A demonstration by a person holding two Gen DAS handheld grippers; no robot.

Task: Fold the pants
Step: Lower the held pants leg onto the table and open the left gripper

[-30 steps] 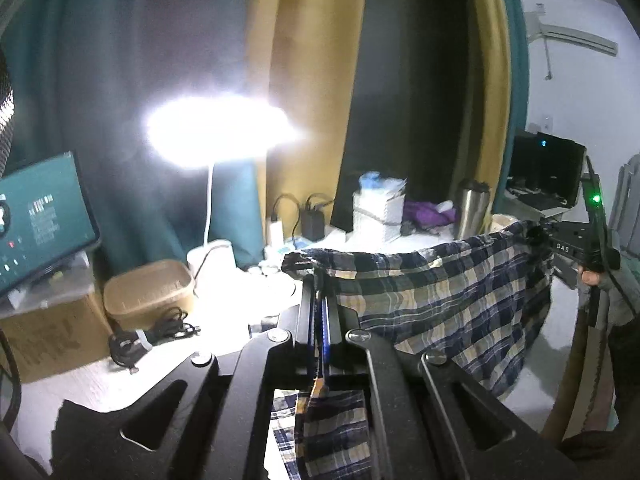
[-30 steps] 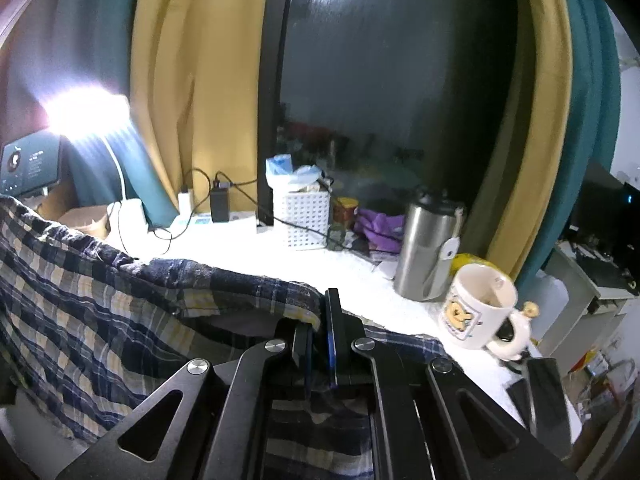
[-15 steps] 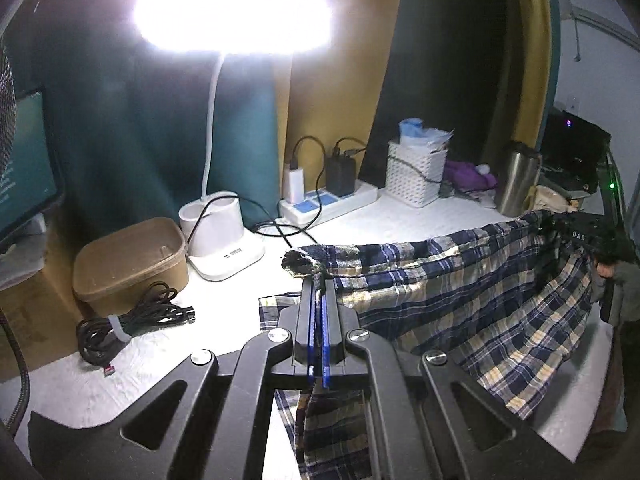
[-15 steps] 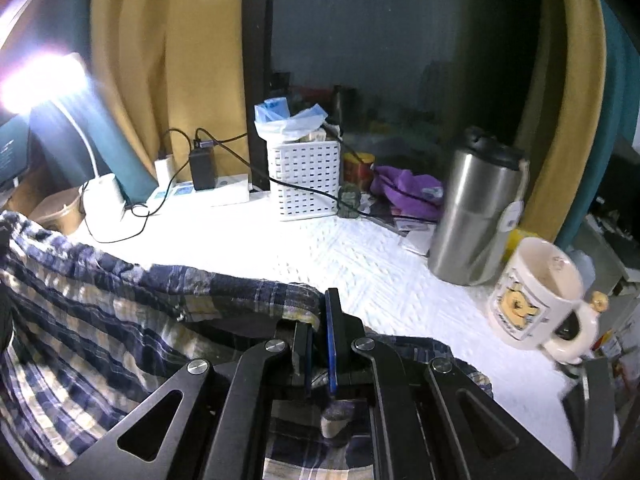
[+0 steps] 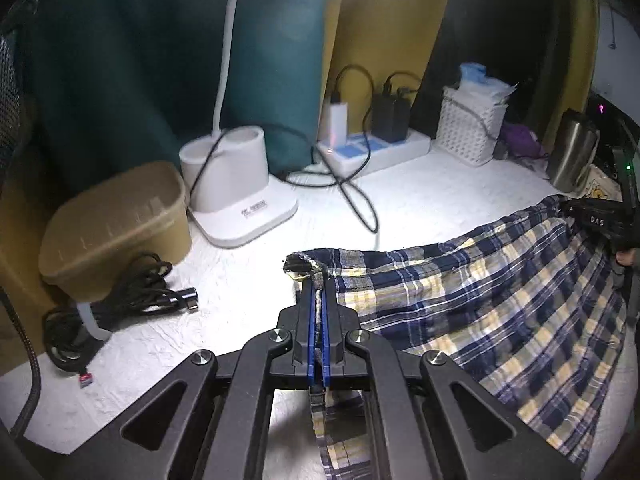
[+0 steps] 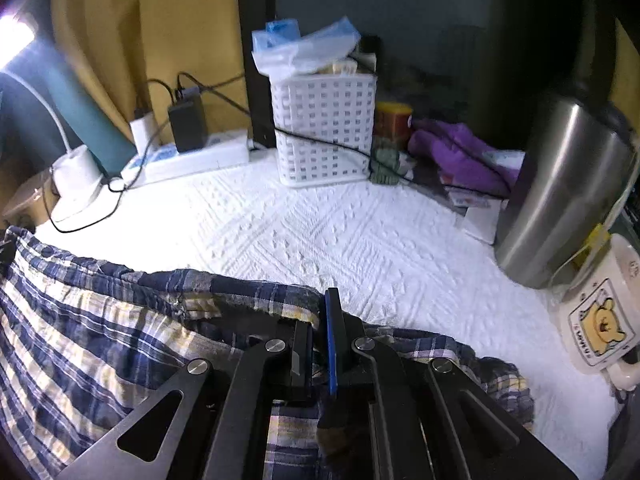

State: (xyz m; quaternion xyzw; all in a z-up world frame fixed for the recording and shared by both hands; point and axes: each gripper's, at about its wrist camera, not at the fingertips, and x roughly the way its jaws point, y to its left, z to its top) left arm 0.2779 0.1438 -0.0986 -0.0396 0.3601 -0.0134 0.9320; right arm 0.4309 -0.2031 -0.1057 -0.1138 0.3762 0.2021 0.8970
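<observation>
Plaid pants point(image 5: 492, 300) hung stretched above the white bench point(image 5: 420, 204), waistband edge running between both grippers. Left gripper point(image 5: 319, 280) fingers were closed on one waistband corner, fabric pinched between the pads. Right gripper point(image 6: 322, 312) fingers were clamped on the opposite corner.

Blue-and-yellow plaid pants point(image 5: 480, 312) hang stretched, lower part draped on the white tabletop.

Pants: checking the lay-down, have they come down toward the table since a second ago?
Yes. The pants have sunk: their top edge was level with the basket earlier and now hangs well below it.
</observation>
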